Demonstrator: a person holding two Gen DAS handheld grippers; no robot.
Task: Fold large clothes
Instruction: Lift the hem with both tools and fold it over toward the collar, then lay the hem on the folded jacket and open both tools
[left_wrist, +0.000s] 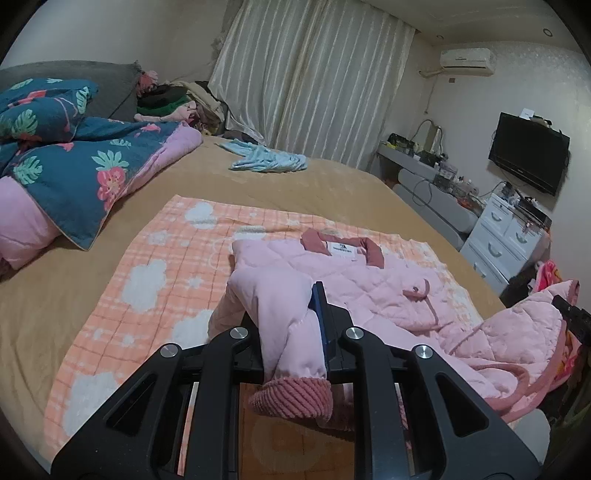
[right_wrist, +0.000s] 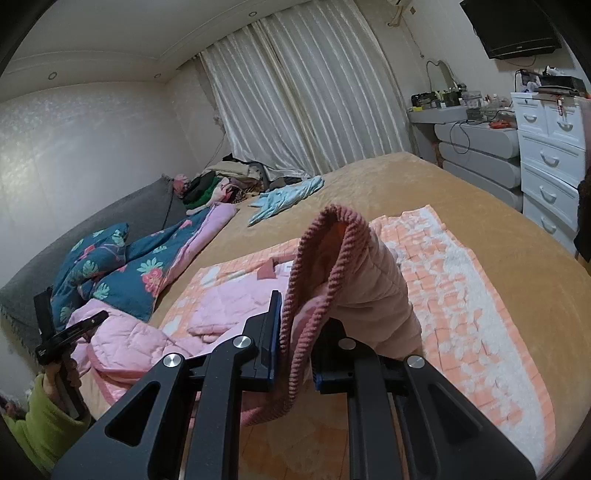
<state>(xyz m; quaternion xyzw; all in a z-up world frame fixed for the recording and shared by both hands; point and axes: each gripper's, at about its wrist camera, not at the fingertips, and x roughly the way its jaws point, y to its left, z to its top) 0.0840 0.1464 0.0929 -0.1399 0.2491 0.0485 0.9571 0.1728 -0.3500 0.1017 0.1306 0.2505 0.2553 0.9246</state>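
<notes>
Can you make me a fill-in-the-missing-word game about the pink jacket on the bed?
1. Each gripper is shut on a ribbed ____ of the pink jacket.
2. The jacket lies on an orange checked ____ with white flowers.
3. Farther up the bed, near the curtain, lies a crumpled light ____ garment.
4. The left gripper and the right gripper hold ____ different sleeves.

Missing words: cuff; blanket; blue; two

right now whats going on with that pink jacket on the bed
A person holding a gripper in each hand is folding a pink quilted jacket spread on an orange checked blanket on the bed. The left gripper is shut on one sleeve near its ribbed cuff, the right gripper on the other sleeve's cuff. Both sleeves are lifted; the body lies flat, collar away.
</notes>
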